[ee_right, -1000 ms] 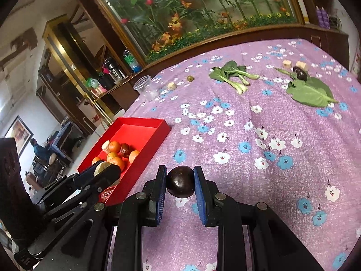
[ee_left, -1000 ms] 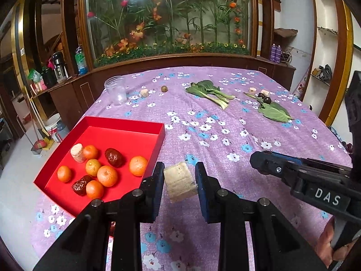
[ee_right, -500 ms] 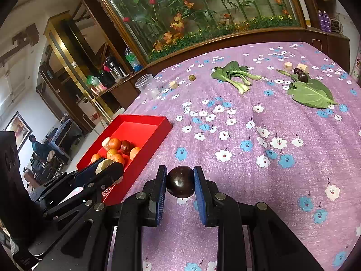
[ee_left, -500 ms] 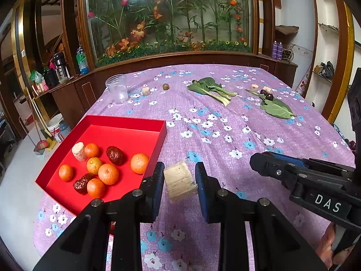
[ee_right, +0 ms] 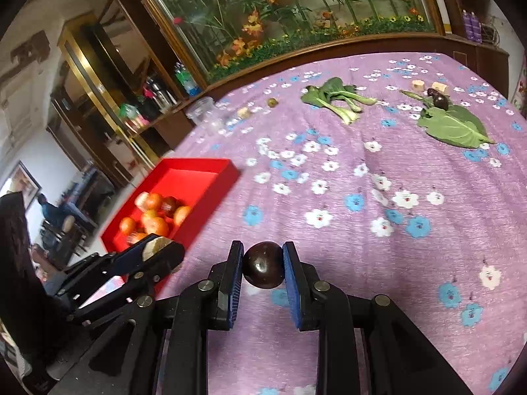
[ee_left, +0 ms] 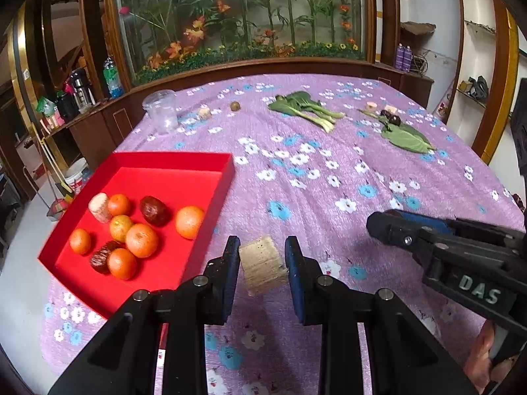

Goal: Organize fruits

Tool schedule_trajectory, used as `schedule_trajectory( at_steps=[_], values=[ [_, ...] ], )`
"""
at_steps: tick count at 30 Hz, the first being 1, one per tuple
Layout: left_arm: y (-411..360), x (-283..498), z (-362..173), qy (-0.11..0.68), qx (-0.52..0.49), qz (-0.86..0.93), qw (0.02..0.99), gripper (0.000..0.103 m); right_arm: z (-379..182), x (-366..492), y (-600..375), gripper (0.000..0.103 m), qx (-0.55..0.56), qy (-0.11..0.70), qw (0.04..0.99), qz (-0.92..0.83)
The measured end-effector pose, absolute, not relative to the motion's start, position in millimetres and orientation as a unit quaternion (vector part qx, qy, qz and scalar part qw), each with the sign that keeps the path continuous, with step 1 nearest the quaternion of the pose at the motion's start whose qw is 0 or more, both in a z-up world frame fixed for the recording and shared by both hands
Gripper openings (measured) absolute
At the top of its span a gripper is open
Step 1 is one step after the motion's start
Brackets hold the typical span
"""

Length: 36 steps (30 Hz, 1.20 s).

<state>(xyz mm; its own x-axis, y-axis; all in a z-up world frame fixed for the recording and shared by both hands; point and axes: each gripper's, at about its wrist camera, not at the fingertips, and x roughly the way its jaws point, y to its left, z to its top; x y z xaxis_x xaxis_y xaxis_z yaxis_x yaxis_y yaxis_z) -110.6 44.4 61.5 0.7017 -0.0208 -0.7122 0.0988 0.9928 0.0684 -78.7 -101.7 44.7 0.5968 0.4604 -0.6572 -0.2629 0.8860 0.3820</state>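
Grippers are both angled down over the purple flowered cloth (ee_left: 329,217). The left gripper (ee_left: 262,261) is clamped on a pale fibrous cylinder chunk (ee_left: 262,265), carried just clear of the red tray (ee_left: 171,158), which lies toward ten o'clock. The chunk's long axis is tipped from eleven toward five o'clock, its flat end facing up. The right gripper (ee_right: 263,265) is closed on a dark round fruit (ee_right: 263,265), held above the cloth. Oranges (ee_left: 141,240) and two dark fruits are seen gathered in the tray. Leafy greens (ee_right: 339,98) are spread at twelve o'clock, backed by a glass-fronted flower display (ee_left: 243,13).
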Motion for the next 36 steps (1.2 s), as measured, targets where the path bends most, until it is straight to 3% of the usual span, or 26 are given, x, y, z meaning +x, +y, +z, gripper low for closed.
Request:
schedule_trajectory(
  at_steps=[6,26,29,36],
  values=[
    [27,-103,36,0.414,0.055,-0.060,0.907,0.027,27,-70,-110,0.026,0.053,0.426,0.893,0.134],
    [25,-94,21,0.433,0.042,-0.085,0.897,0.028,8,-57,-130,0.028,0.082,0.459,0.876,0.124],
    [44,-92,31,0.426,0.006,-0.092,0.900,0.030,9,-56,-144,0.033,0.125,0.461,0.868,0.134],
    [93,-88,44,0.423,-0.081,-0.082,0.899,0.036,21,-61,-169,0.035,0.162,0.440,0.872,0.140]
  ],
)
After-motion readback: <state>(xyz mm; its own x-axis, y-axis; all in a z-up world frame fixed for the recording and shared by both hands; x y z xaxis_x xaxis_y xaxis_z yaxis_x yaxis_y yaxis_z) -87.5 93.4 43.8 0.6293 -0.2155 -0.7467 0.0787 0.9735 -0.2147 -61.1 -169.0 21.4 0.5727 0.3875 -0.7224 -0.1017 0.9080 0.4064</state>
